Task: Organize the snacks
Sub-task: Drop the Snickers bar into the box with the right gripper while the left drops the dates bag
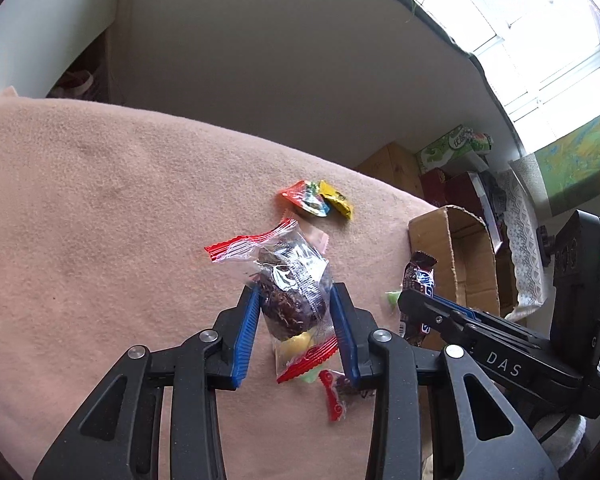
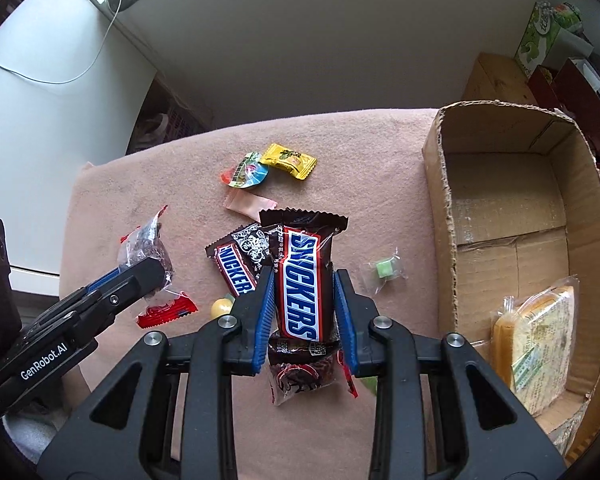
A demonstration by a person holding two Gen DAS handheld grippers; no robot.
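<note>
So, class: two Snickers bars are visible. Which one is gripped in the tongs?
The upright Snickers bar, clamped by the right tongs; the other Snickers lies flat on the cloth behind it.

"SNICKERS" on held bar point(image 2: 302, 280); "GenRobot.AI" point(image 2: 46, 362), "DAS" point(image 1: 504, 363) on hand-held grippers.

Both wrist views downward, close, shared blanket point(image 1: 100, 200)

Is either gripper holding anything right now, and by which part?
Both. The left gripper has its jaws shut on the dark snack across the middle of its clear wrapper. The right gripper pinches the Snickers mid-length, by its long sides.
</note>
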